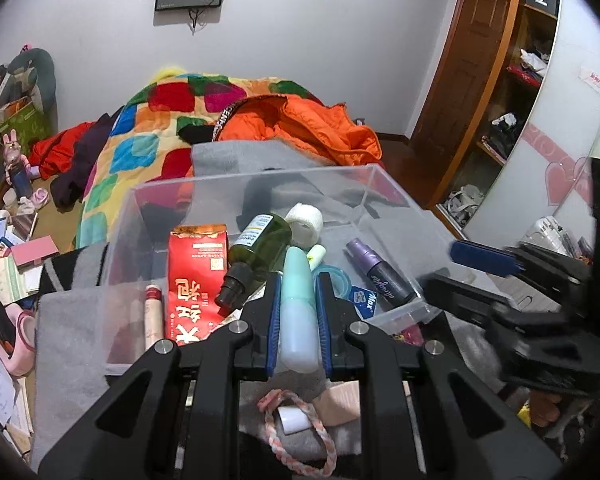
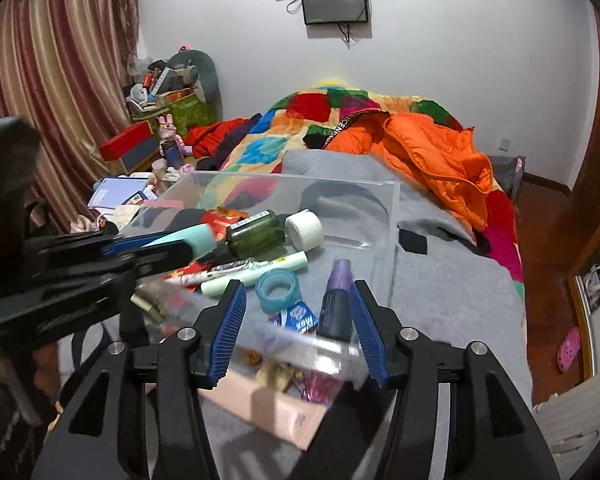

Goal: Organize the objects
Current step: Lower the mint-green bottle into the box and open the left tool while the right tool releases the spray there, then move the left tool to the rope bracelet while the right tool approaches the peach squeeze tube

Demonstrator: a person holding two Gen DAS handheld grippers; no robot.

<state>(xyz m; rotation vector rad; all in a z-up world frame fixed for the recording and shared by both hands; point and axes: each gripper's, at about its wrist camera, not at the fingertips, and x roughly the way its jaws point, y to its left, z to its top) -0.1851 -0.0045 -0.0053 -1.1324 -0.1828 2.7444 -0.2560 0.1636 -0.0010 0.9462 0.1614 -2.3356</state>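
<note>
You cannot see the lower end of the pale mint plastic tube (image 1: 298, 312), which sits behind the black linkage of the left gripper (image 1: 298, 280) clamped on it. In the left wrist view the right gripper (image 1: 500, 280) is a motion-blurred black shape whose far part runs off the right edge. In the right wrist view the small clear plastic box (image 2: 312, 350) near the fingers is smeared, its contents unreadable, and it covers the base of the purple spray bottle (image 2: 336, 304).

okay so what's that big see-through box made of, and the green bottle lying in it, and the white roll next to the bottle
Clear box: looks like rigid clear plastic, perhaps acrylic; the blanket shows through its glossy, straight walls.
Green bottle: translucent dark olive with glossy highlights, plastic or glass, cannot tell which; its pump cap looks like black plastic.
White roll: matte, with a woven grid texture, probably cloth or gauze tape.
</note>
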